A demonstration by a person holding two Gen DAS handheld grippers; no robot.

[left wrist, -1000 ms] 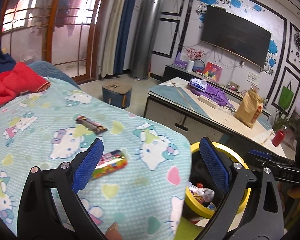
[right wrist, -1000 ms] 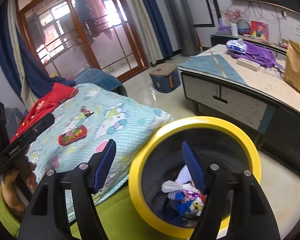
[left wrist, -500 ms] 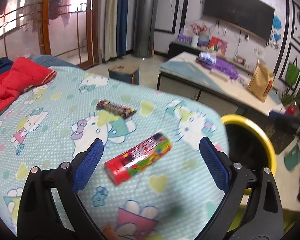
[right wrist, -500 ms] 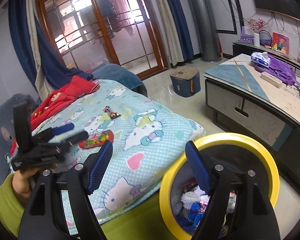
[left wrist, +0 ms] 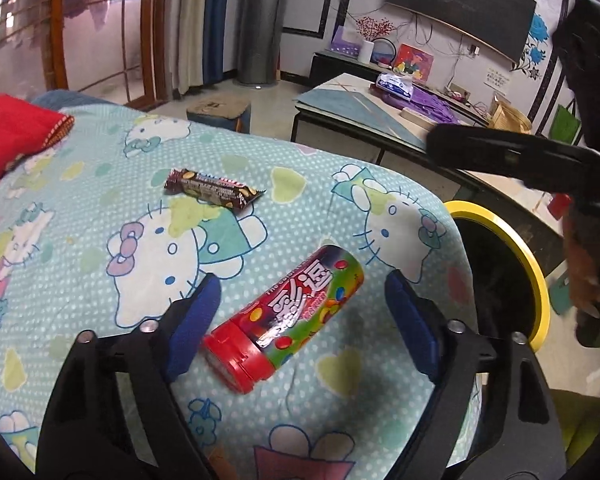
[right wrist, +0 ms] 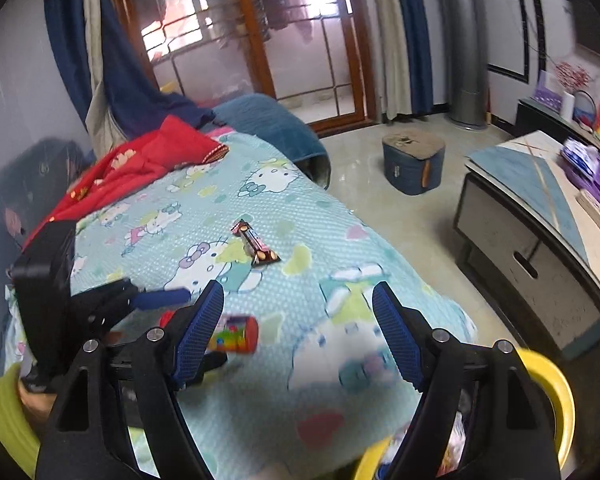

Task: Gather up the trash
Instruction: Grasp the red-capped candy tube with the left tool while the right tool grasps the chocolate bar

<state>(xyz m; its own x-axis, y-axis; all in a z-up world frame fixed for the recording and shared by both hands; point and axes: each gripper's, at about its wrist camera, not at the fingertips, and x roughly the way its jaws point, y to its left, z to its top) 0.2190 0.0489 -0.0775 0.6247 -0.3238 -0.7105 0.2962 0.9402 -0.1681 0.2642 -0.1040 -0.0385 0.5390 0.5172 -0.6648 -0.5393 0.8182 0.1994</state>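
A red-capped candy tube (left wrist: 288, 312) lies on the cartoon-cat bedspread (left wrist: 100, 208). My left gripper (left wrist: 300, 292) straddles it. Its jaws are closing, but both blue pads stand apart from the tube. Farther back on the bedspread lies a brown chocolate-bar wrapper (left wrist: 214, 188). My right gripper (right wrist: 298, 296) hovers open over the bedspread with nothing between its fingers. From that view the wrapper (right wrist: 256, 244) lies ahead, and the tube (right wrist: 236, 334) sits low left beside the left gripper (right wrist: 162, 298). A yellow-rimmed bin (left wrist: 536, 276) with trash in it stands at the bed's edge.
A red garment (right wrist: 140, 160) is heaped at the far end of the bed. On the floor beyond stand a blue stool (right wrist: 414, 168) and a low table (right wrist: 540, 216) with purple items. The bin's rim (right wrist: 556, 392) is at lower right.
My left gripper has come down over the candy tube and its jaws have narrowed. My right gripper has swung left from above the bin to over the bedspread.
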